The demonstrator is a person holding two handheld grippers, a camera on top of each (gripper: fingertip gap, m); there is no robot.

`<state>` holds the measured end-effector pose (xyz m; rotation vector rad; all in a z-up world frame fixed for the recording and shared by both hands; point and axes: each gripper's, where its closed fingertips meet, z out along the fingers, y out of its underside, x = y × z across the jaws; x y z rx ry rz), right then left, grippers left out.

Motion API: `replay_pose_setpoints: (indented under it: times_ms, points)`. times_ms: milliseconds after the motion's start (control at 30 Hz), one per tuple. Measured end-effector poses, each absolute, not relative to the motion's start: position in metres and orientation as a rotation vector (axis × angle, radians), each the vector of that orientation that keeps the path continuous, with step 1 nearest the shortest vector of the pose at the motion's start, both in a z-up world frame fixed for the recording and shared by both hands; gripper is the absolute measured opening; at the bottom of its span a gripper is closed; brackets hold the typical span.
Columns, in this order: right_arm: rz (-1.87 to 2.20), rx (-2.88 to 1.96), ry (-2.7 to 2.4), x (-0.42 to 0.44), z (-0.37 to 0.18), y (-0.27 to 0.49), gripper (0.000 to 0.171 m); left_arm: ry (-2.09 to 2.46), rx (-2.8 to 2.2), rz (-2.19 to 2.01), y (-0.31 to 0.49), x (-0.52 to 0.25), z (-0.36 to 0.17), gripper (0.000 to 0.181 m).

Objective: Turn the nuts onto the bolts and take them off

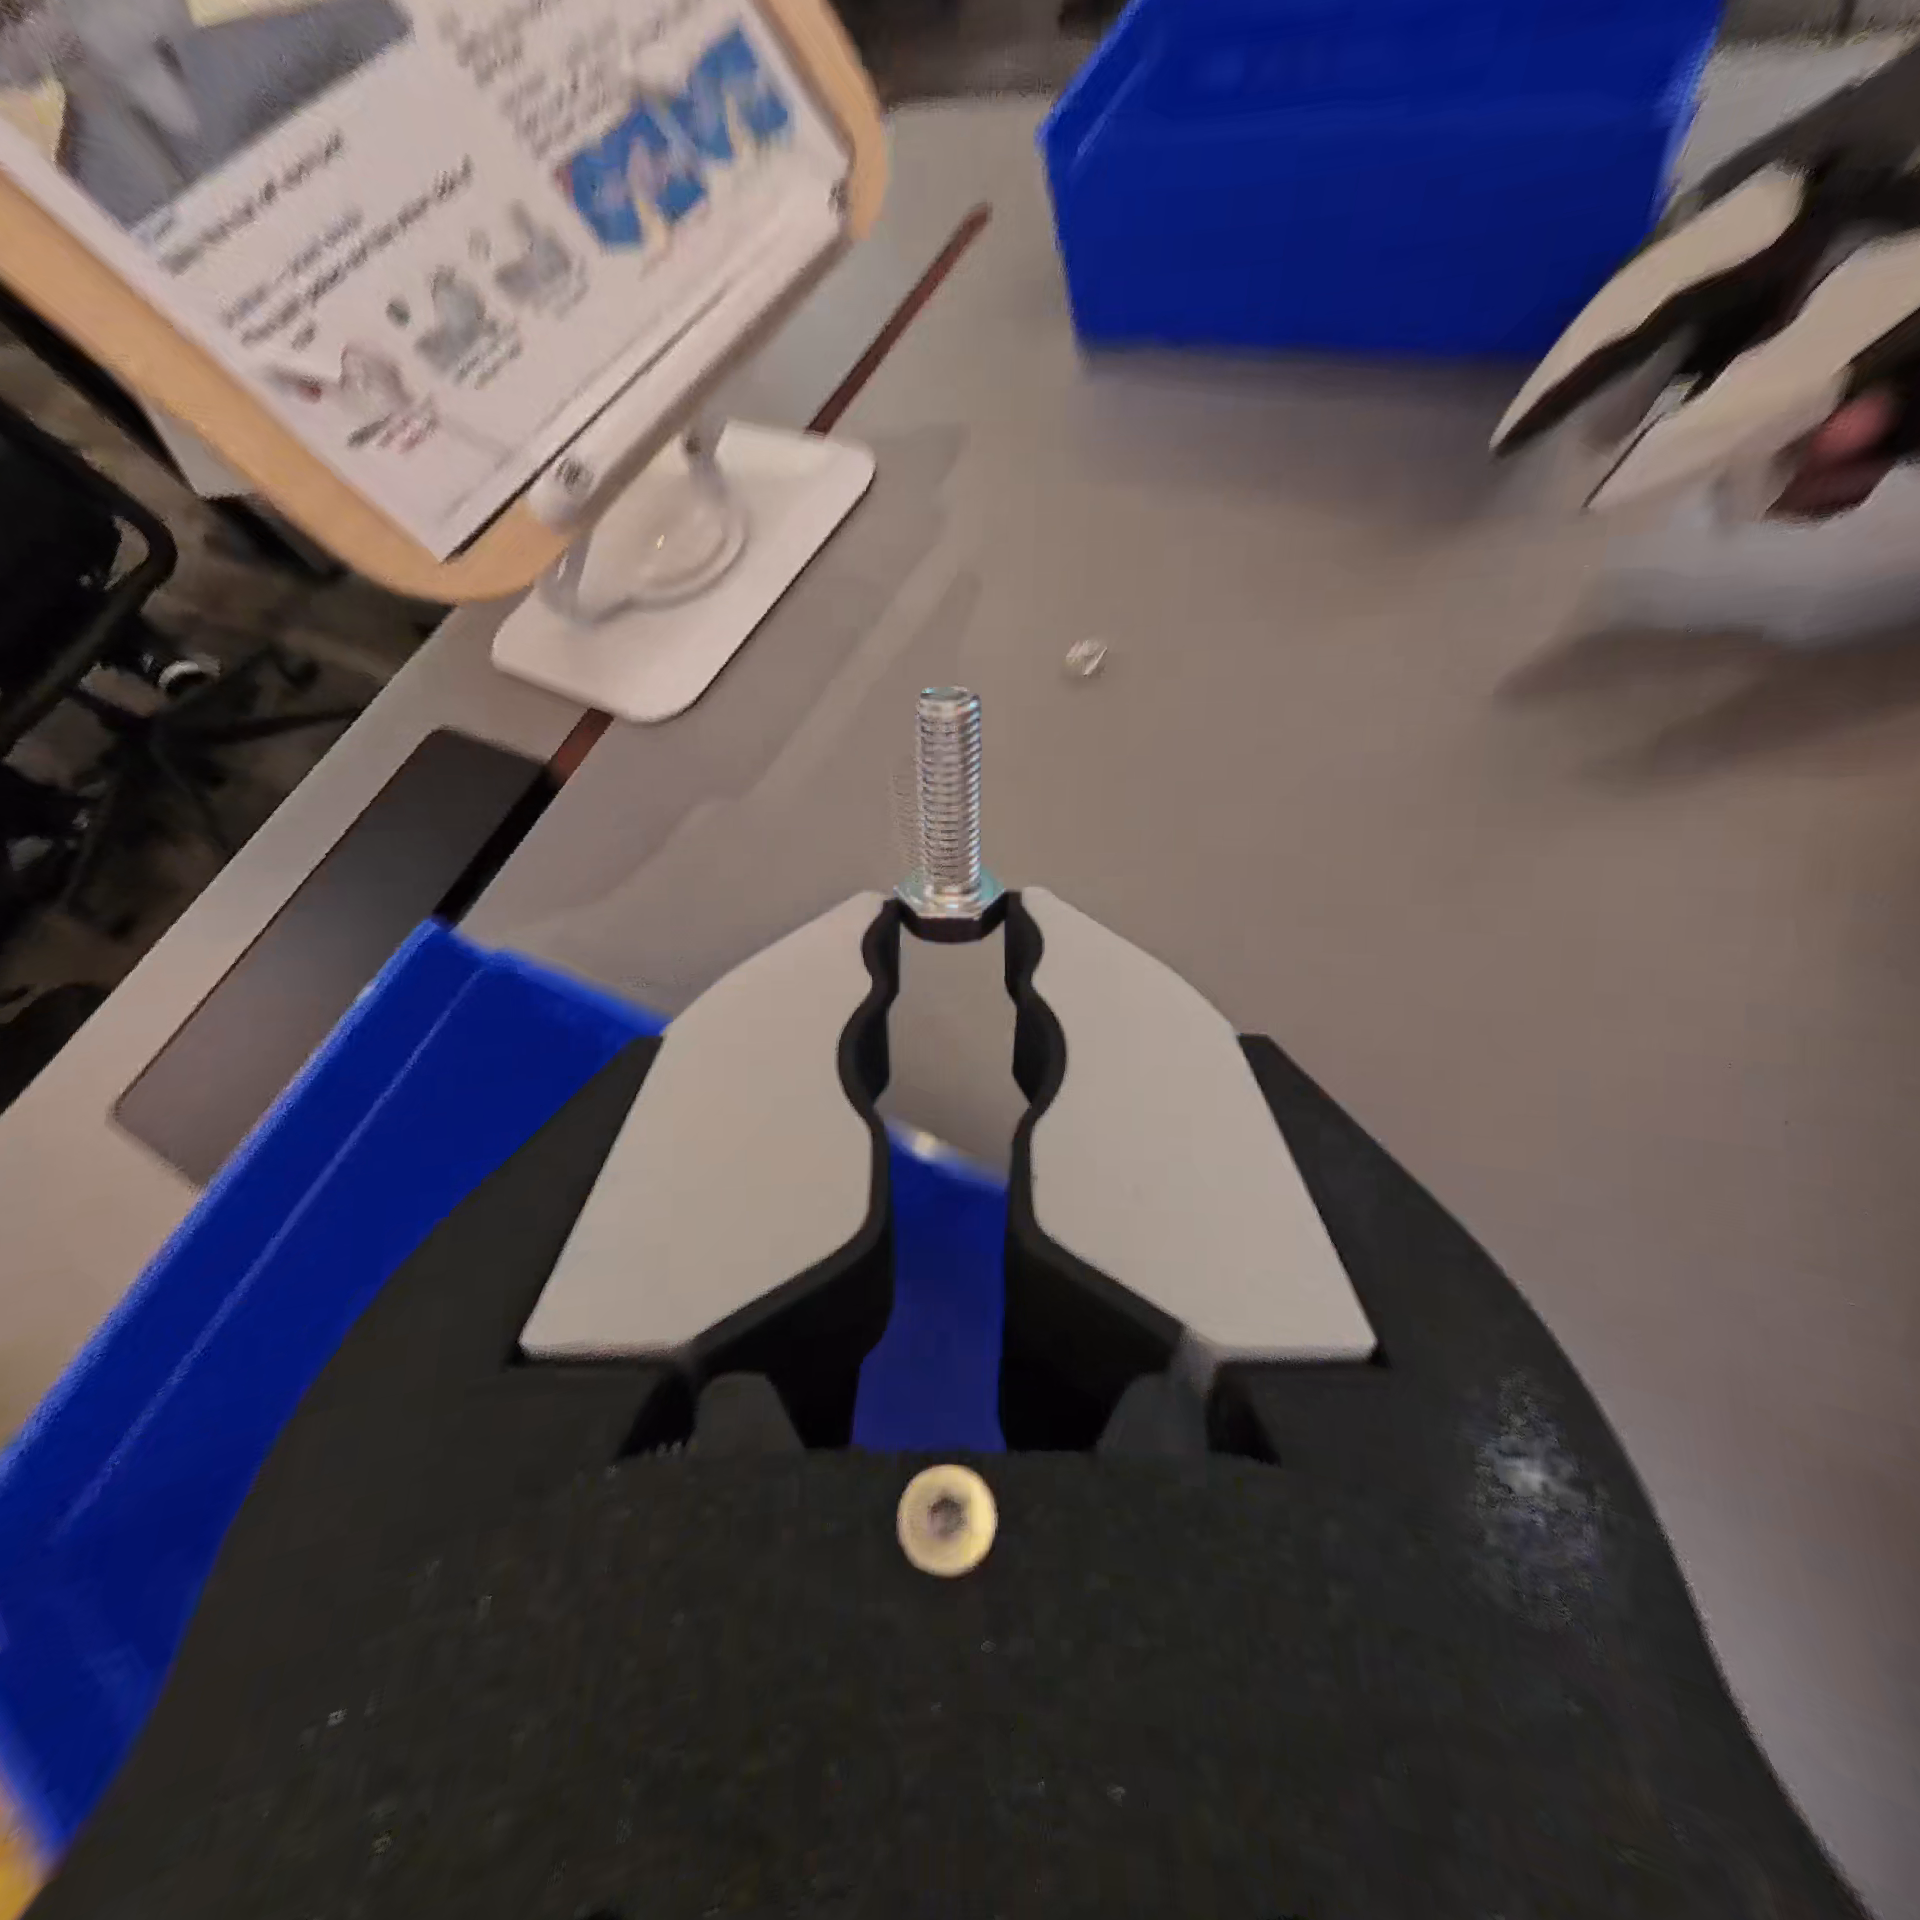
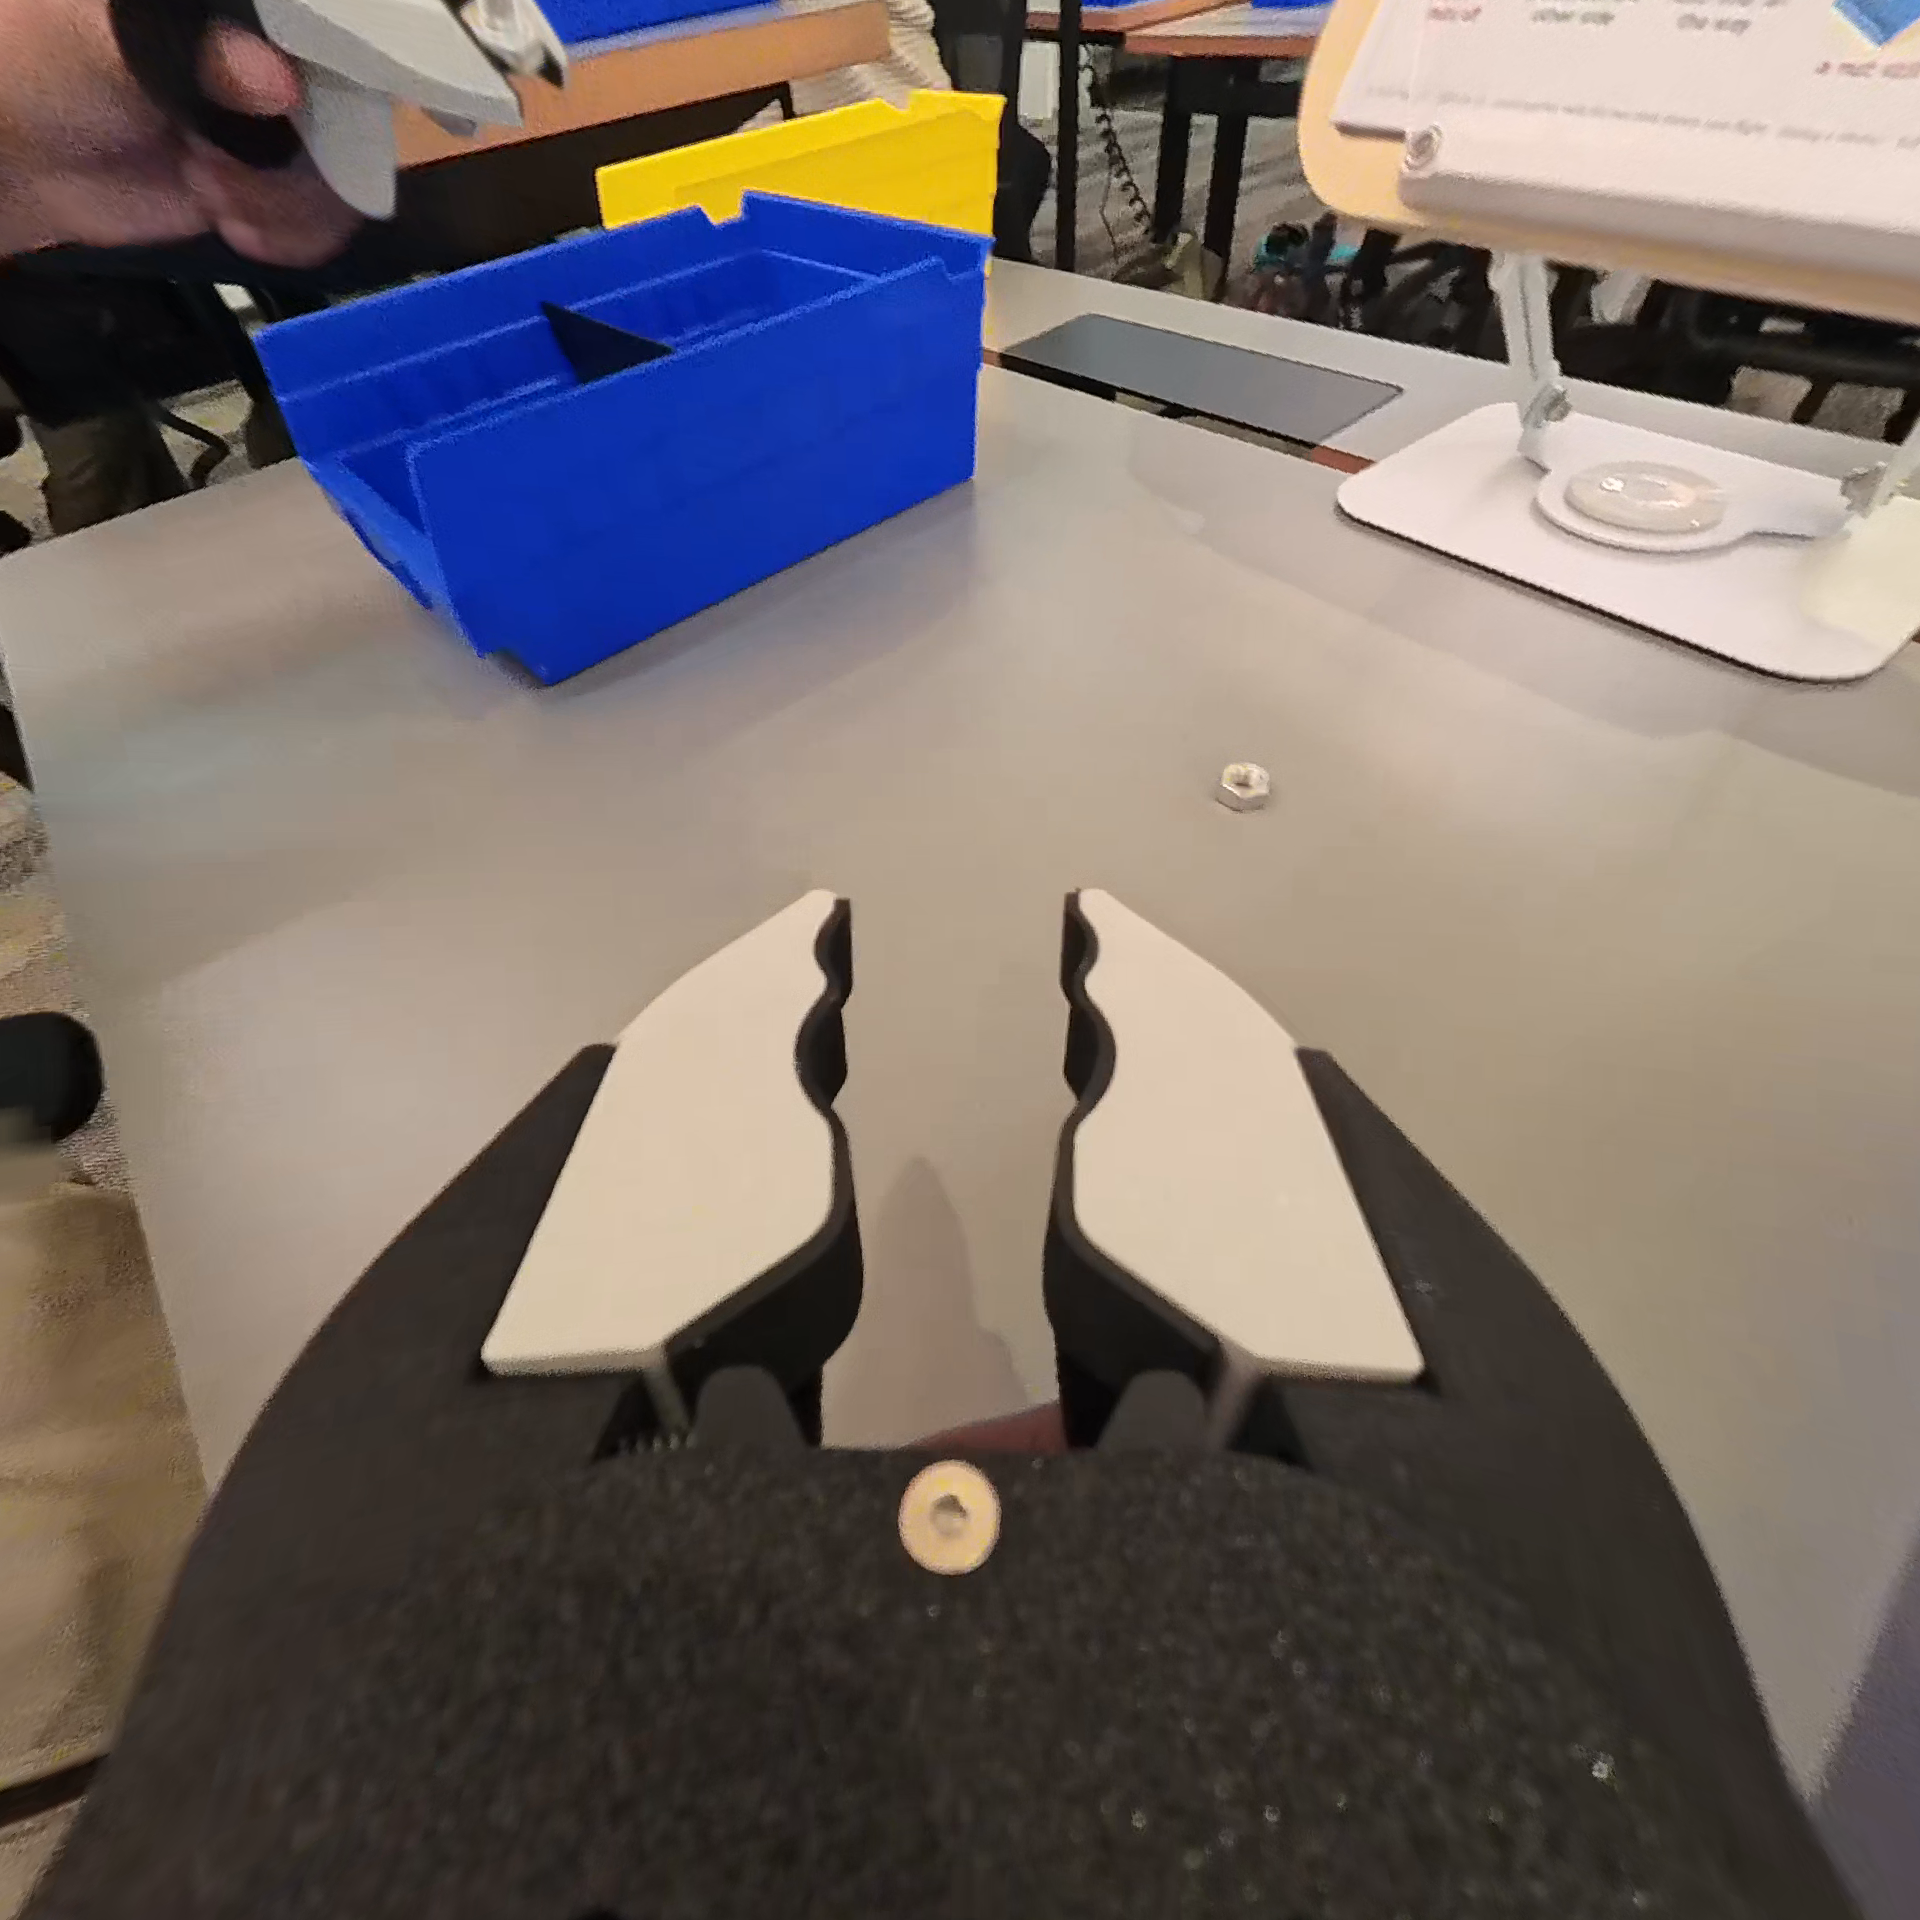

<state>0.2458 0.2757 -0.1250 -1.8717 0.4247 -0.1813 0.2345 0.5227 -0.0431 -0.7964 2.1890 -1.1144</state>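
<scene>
- Nearest to us, the left gripper (image 1: 951, 914) has its fingers clenched on the hex head of a bolt (image 1: 948, 800); the threaded shank points away from the gripper, bare, no nut on it.
- Right gripper (image 2: 958, 904): fingers released, nothing between them, hovering low over the grey bench (image 2: 623, 831).
- One loose nut (image 2: 1243, 784) lies flat on the bench, ahead of the right gripper and a little to its right, apart from everything else.
- We judge the step in hand to be fetching the nut, with threading not yet begun.
- Next move, in our view: bring the right fingers over the nut, close on its flats, then line its bore up with the bolt's tip. A small, flat nut may skid on the smooth top.
- Farther out: a blue bin (image 2: 644, 436) with a dark divider, a yellow bin (image 2: 831, 166) behind it, and a white stand (image 2: 1621, 540) carrying an instruction card.
- Room beyond: other tables, chairs, cables. The left wrist view is motion-blurred at its edges.
</scene>
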Motion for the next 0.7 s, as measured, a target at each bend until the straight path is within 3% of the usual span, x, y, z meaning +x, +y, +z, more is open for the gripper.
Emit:
replay_pose_setpoints:
  times_ms: [233, 433, 700]
  points:
    - [-0.12, -1.813, 0.338, 0.23, -0.1, 0.29, 0.037, 1.959, -0.902, -1.493, 0.423, 0.219, -0.047, 0.019]
    - [0.006, -1.707, 0.143, 0.211, -0.053, 0.308, 0.034, 2.114, -0.806, -1.844, 0.326, 0.202, -0.078, 0.019]
    - [0.115, -1.757, 0.07, 0.202, -0.068, 0.307, 0.024, 2.195, -0.695, -1.985, 0.283, 0.197, -0.09, 0.019]
